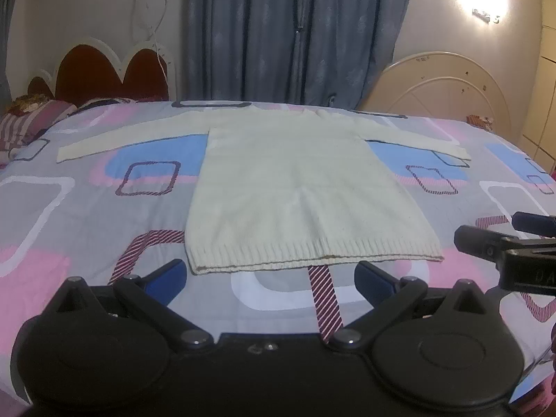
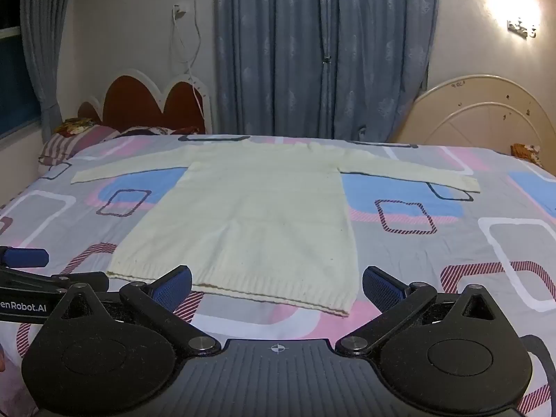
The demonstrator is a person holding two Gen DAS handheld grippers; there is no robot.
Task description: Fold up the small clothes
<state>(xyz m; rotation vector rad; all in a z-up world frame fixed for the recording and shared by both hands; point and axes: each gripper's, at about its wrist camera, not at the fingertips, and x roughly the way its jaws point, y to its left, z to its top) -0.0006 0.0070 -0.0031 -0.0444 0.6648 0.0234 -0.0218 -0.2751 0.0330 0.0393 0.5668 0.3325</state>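
A cream knitted sweater (image 1: 299, 187) (image 2: 250, 215) lies flat on the bed, both sleeves spread out sideways and its ribbed hem toward me. My left gripper (image 1: 271, 283) hovers just short of the hem's middle, wide open with nothing between its blue pads. Near the hem's right corner my right gripper (image 2: 278, 290) is also wide open and empty; its left finger (image 2: 173, 286) overlaps the hem in the picture. The right gripper's fingers (image 1: 493, 243) show at the right edge of the left wrist view. At the left edge of the right wrist view, the left gripper's finger (image 2: 24, 257) appears.
The bed cover (image 1: 87, 208) (image 2: 434, 260) has pink, blue and grey squares. A red and white headboard (image 1: 104, 73) and pillows (image 1: 31, 114) lie far left. Blue curtains (image 2: 319, 52) hang behind. A cream round board (image 2: 486, 114) leans at the far right.
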